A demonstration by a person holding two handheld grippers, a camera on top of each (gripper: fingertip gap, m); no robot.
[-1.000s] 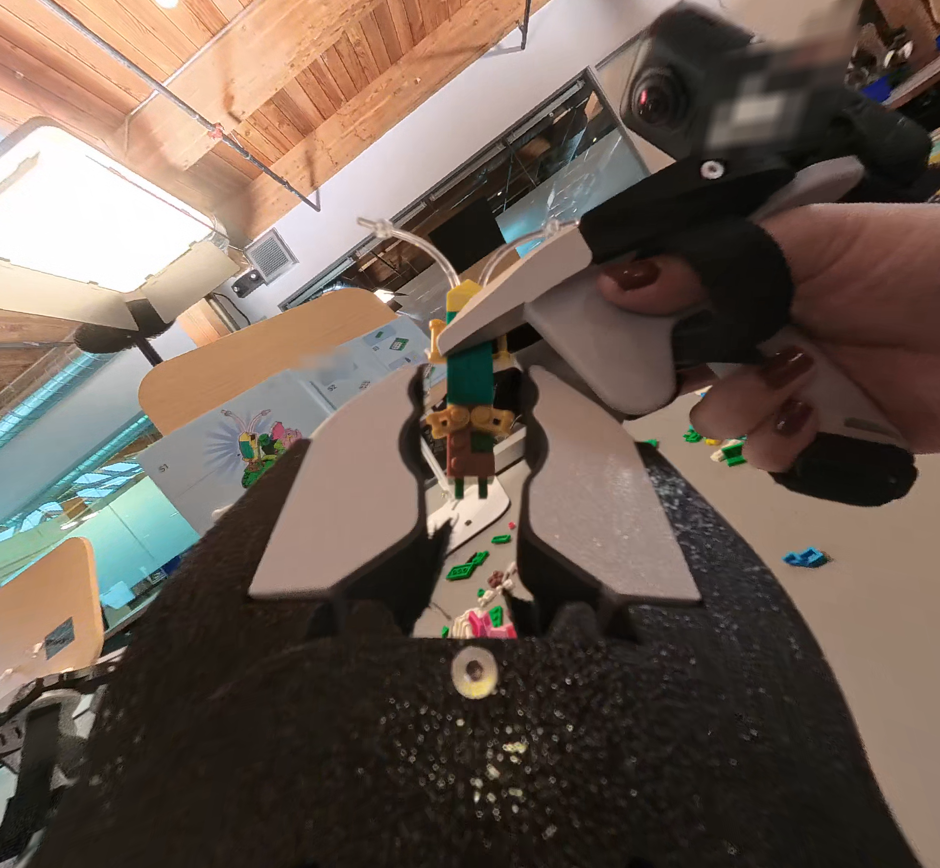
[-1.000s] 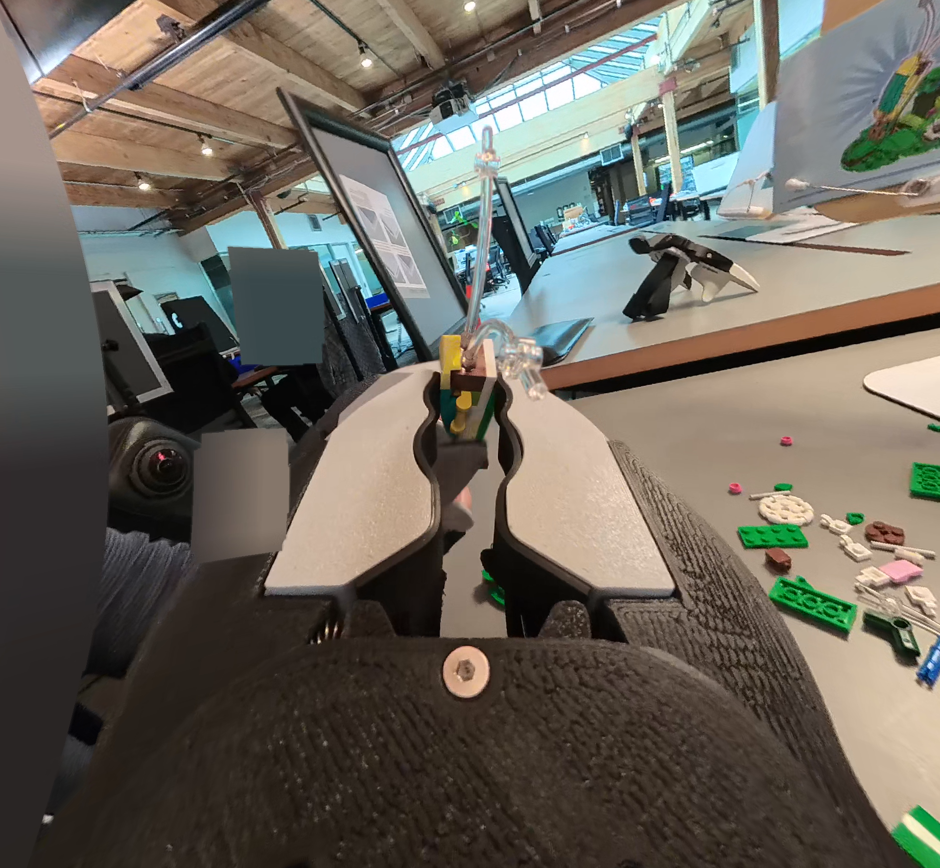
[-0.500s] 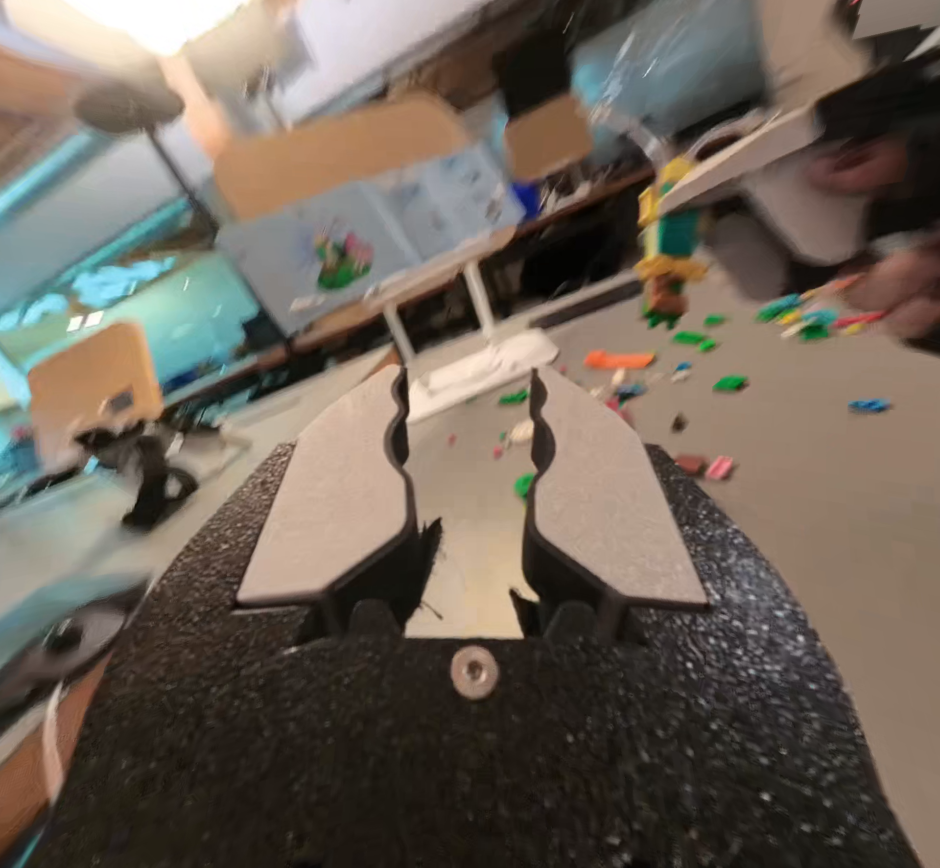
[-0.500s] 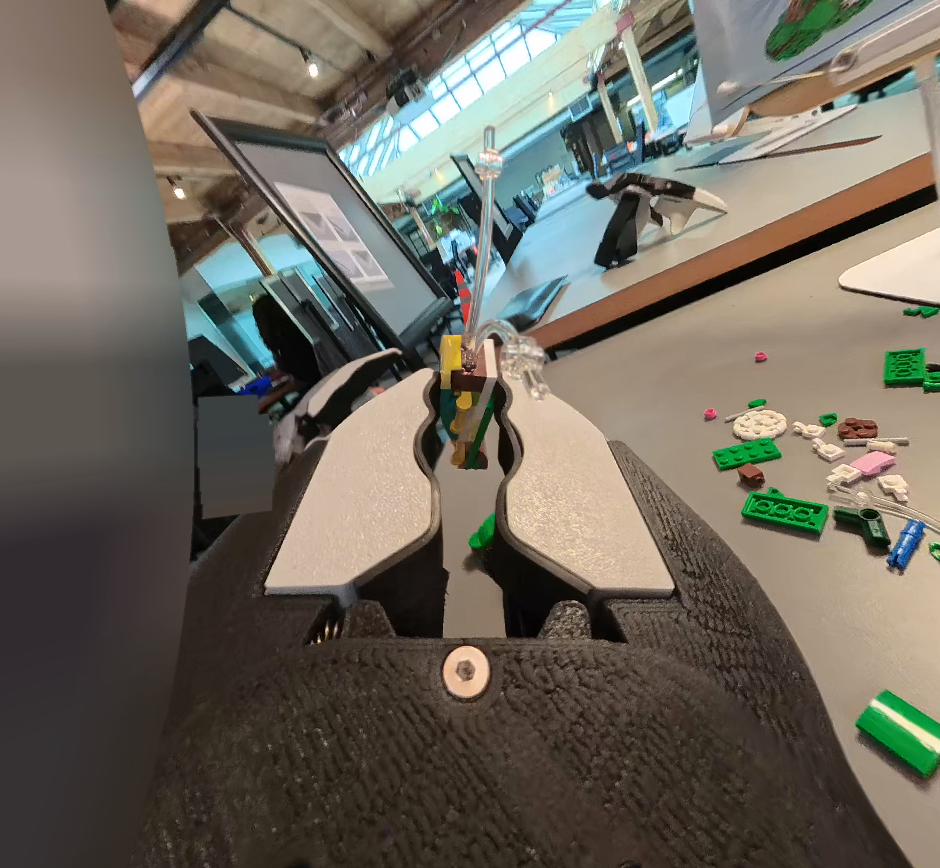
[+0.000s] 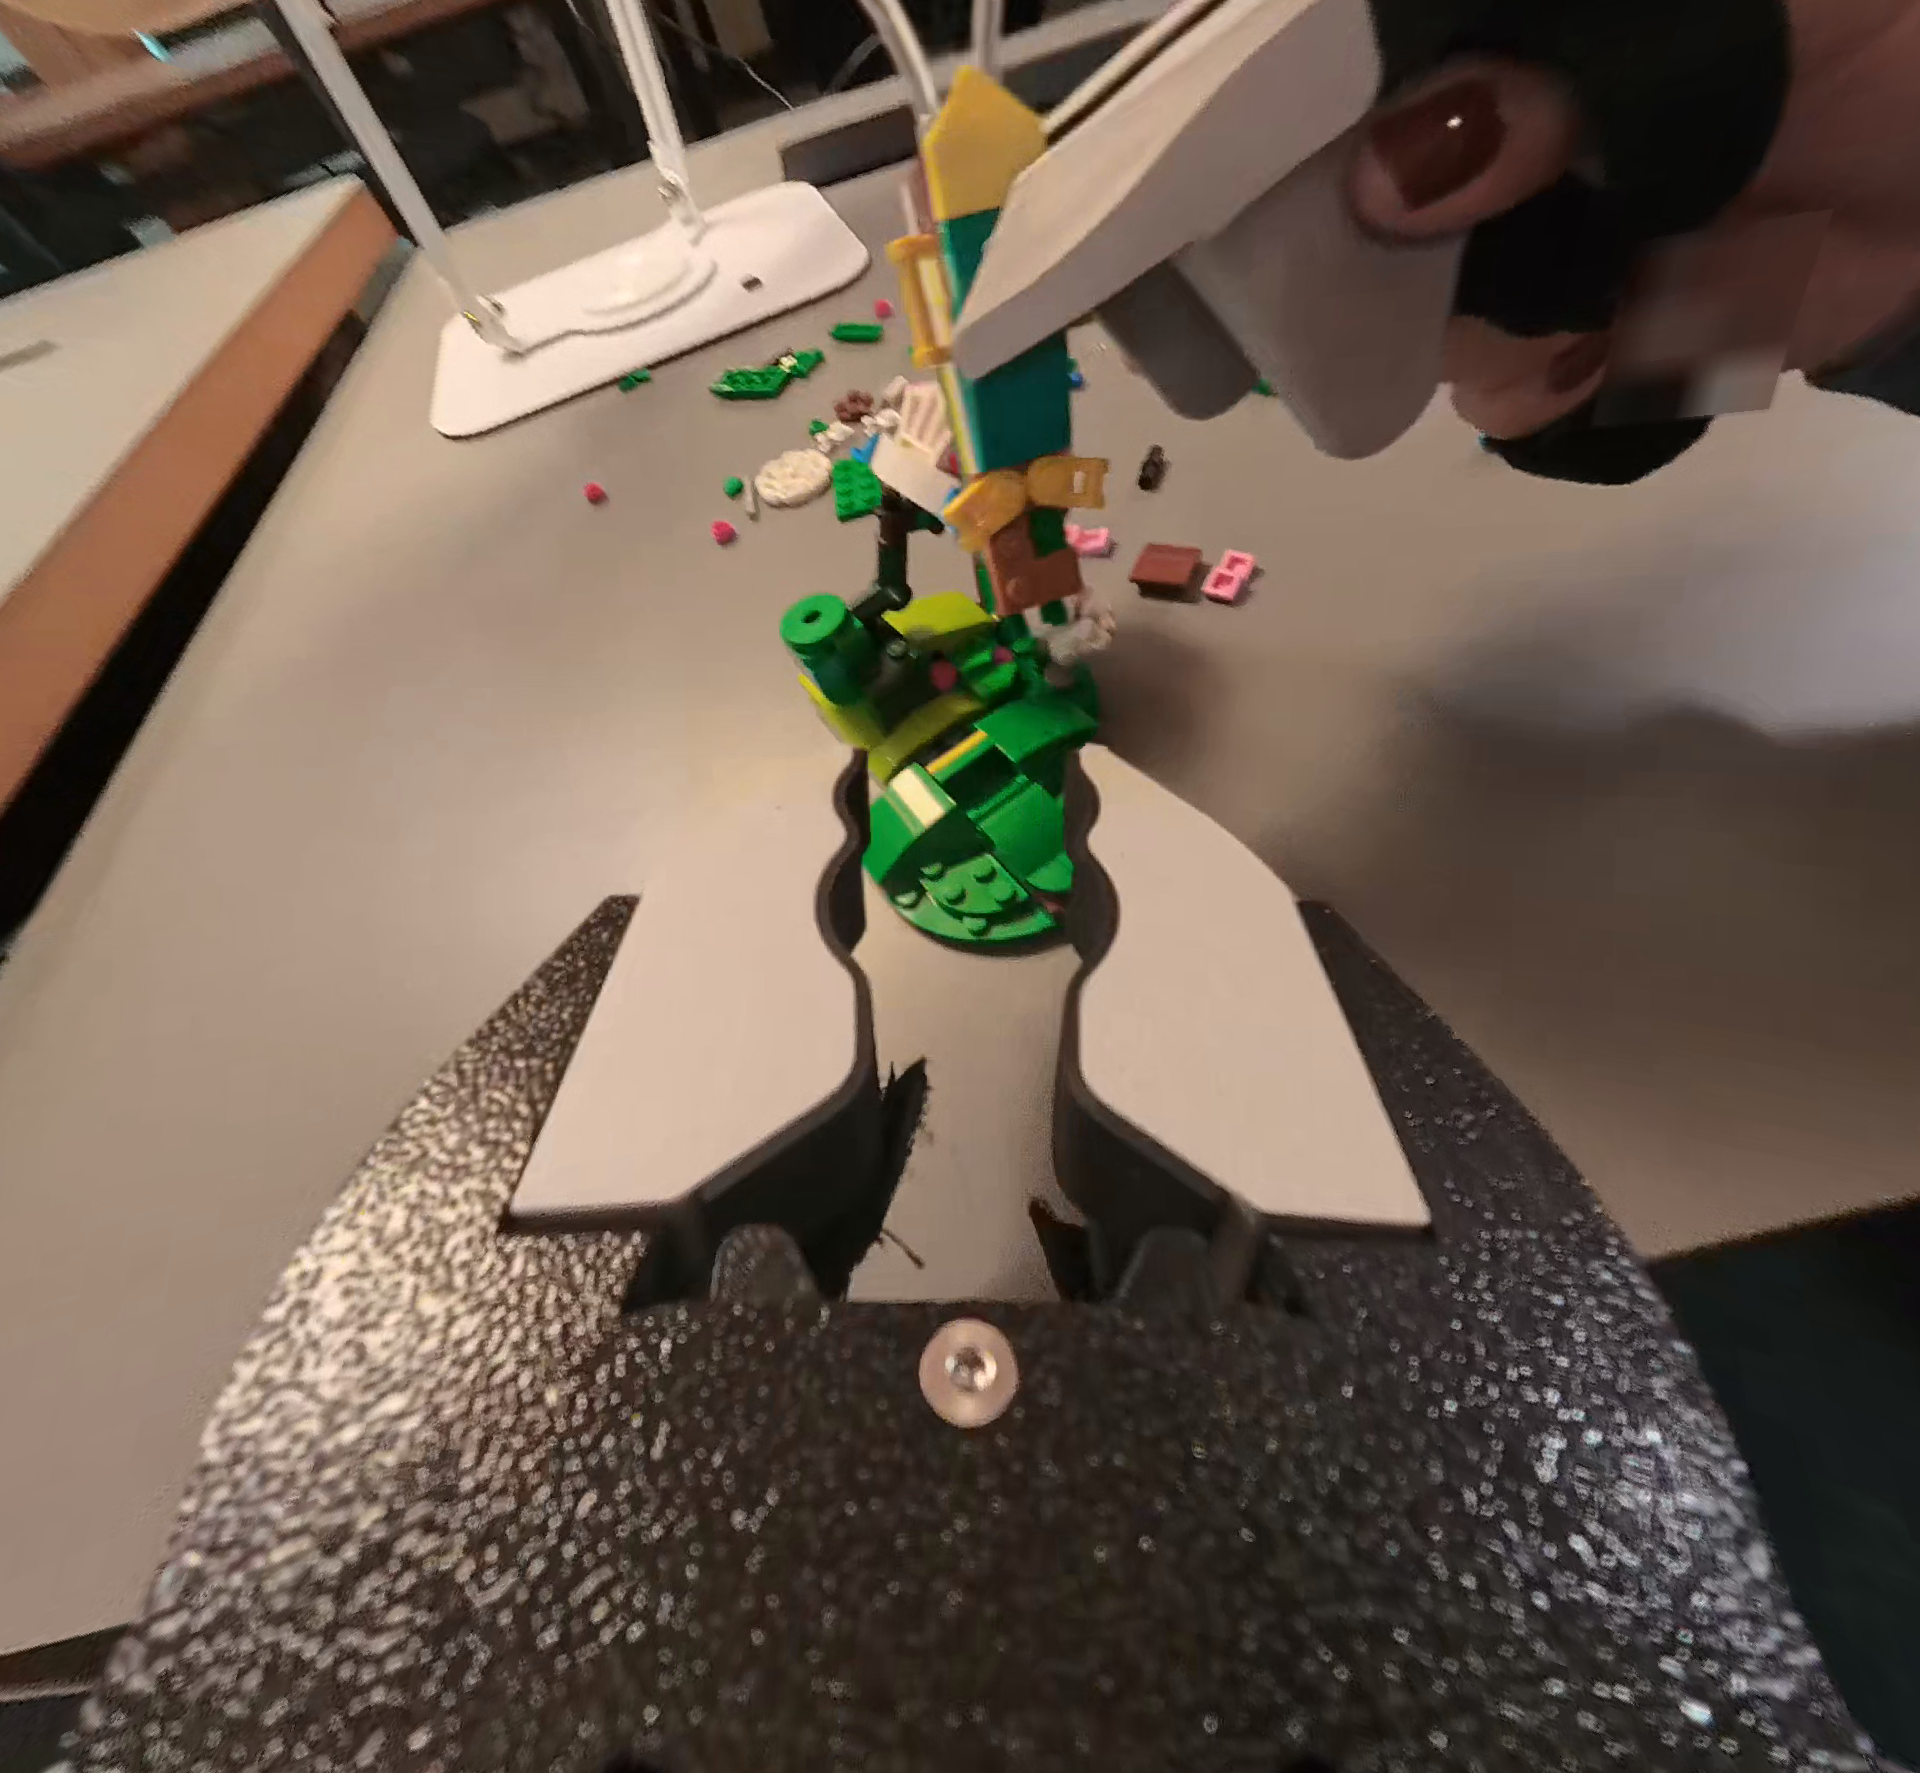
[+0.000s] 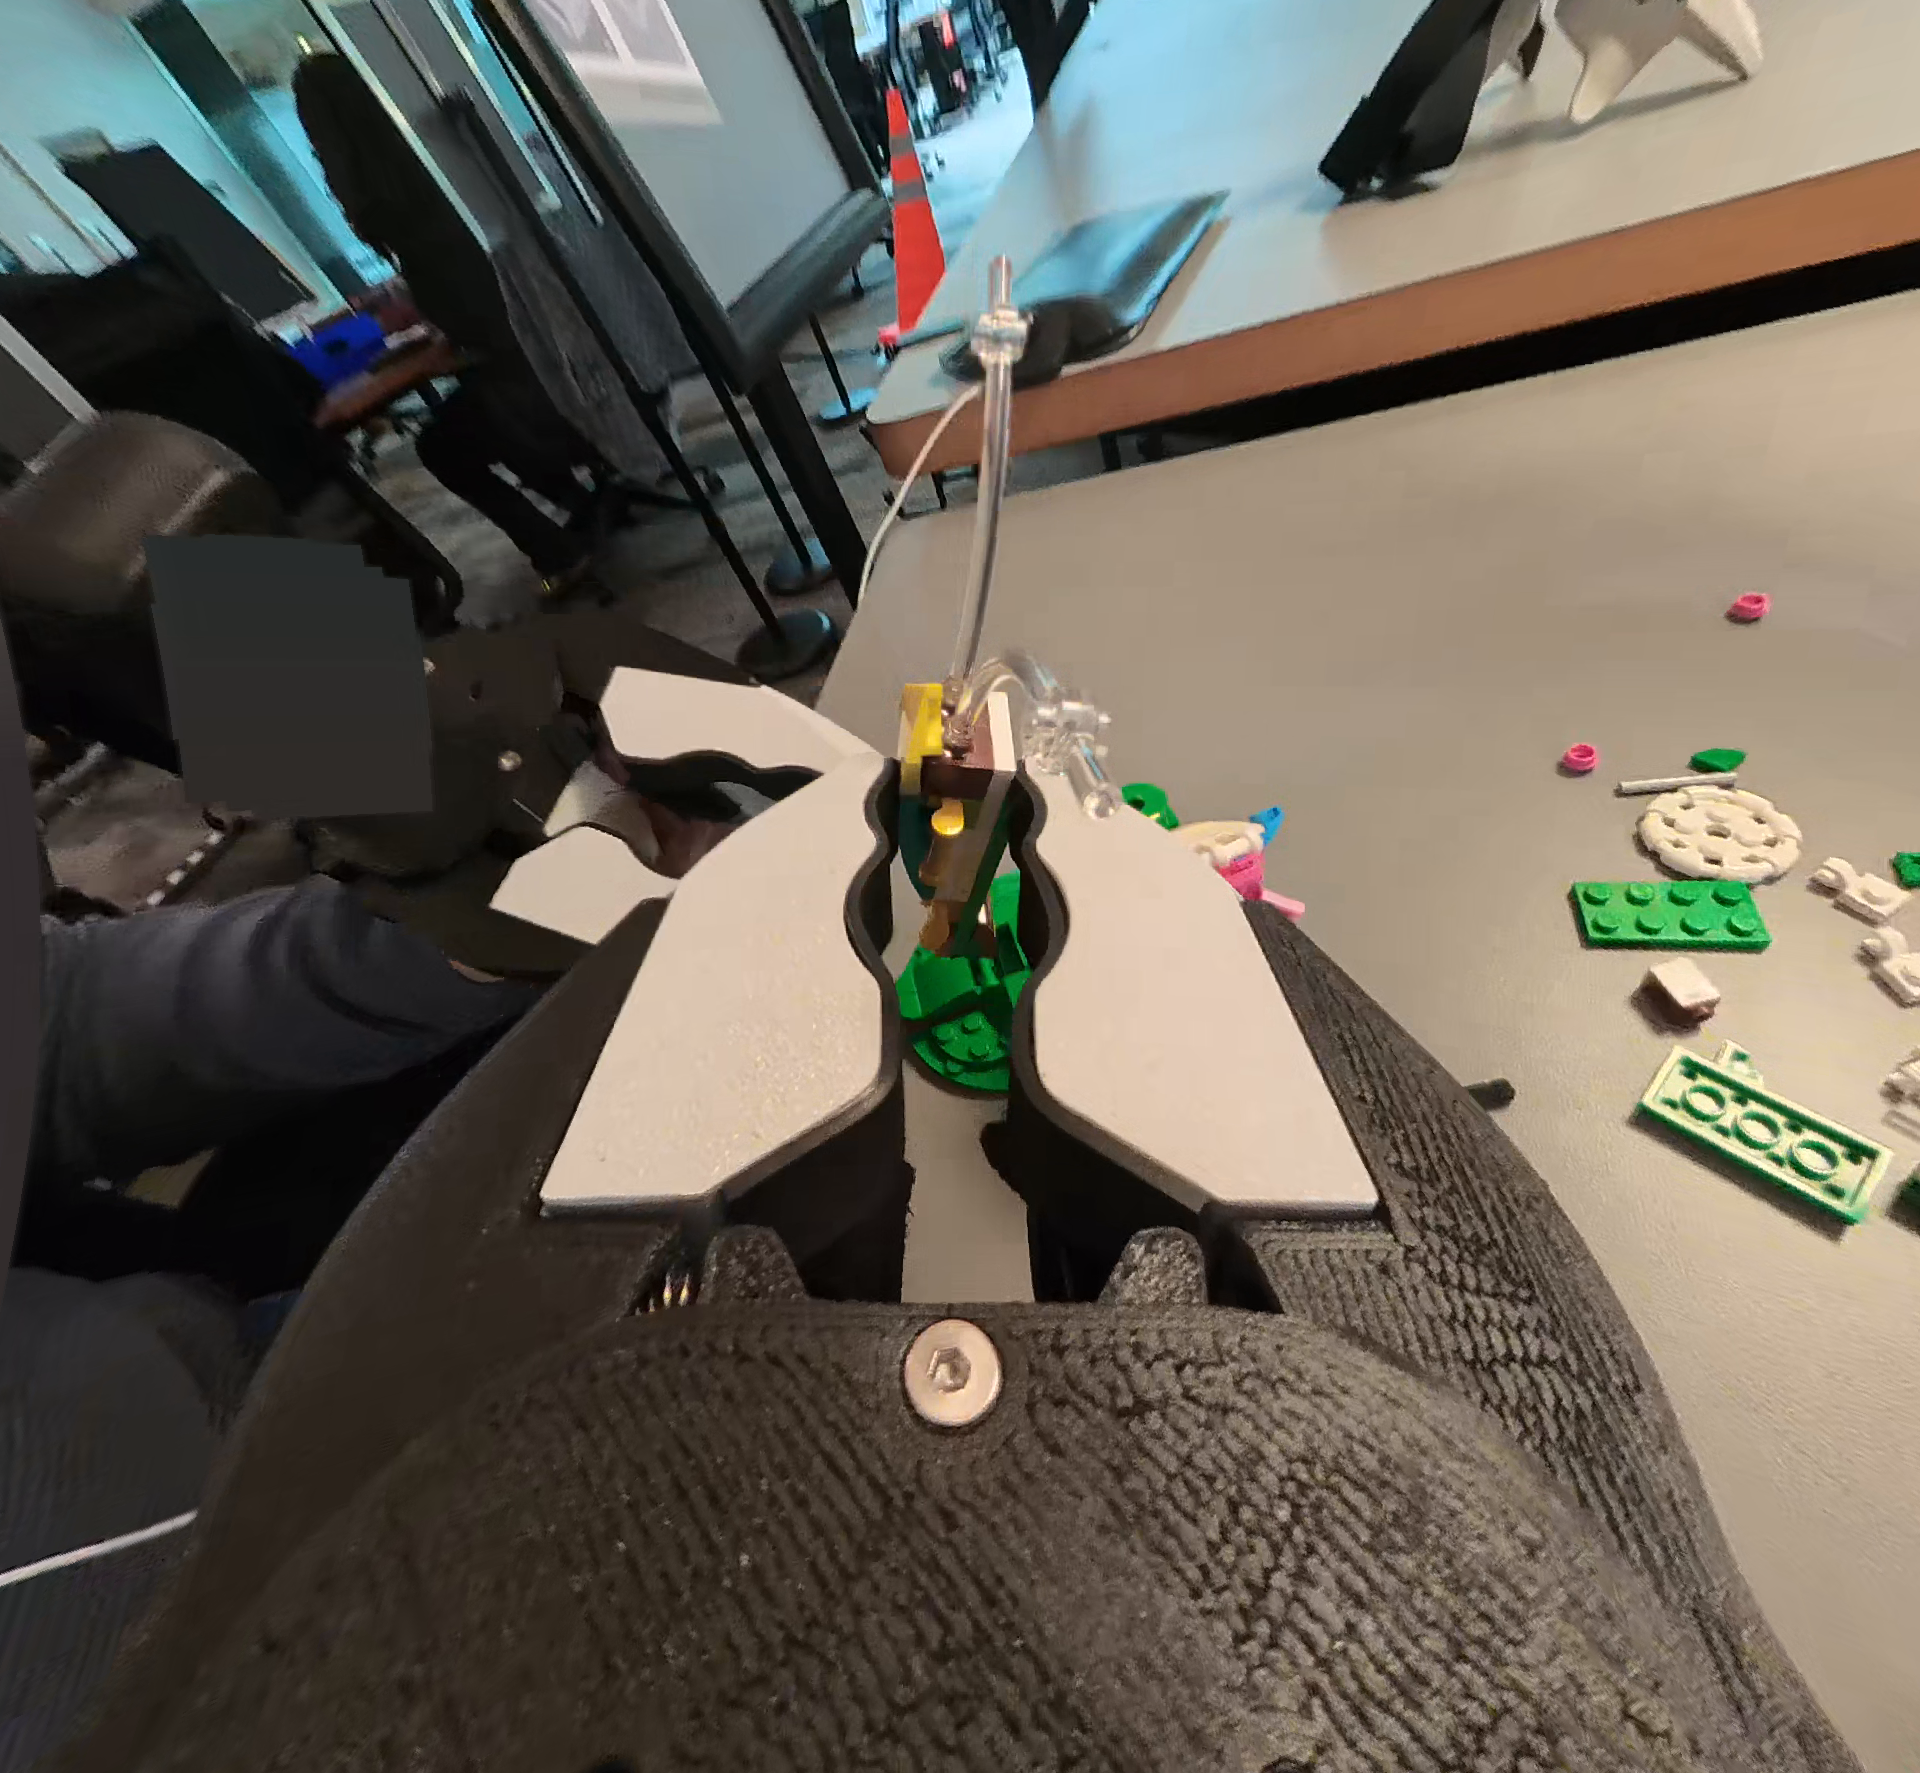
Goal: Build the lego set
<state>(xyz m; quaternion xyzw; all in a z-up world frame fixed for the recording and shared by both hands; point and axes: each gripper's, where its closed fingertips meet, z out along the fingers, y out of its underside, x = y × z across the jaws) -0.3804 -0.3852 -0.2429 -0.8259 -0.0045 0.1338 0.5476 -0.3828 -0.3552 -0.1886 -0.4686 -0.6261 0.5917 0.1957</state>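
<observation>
The left gripper (image 5: pixel 966 850), which a second ago was up beside the raised stem, is now bracketing the green base (image 5: pixel 961 819) on the table (image 5: pixel 416 788), jaws spread. The right gripper (image 6: pixel 956 850) is still pinching the stem (image 6: pixel 951 788), lowering it onto the base, likely for joining.

Left gripper (image 5: pixel 961 850): let go of tall lego piece (image 5: pixel 1003 404), swung down to table (image 5: pixel 416 684), jaws now apart around green lego base (image 5: pixel 966 850) | Right gripper (image 6: pixel 956 850): carried tall lego piece down from mid-air, lower end now at top of green lego base.
</observation>
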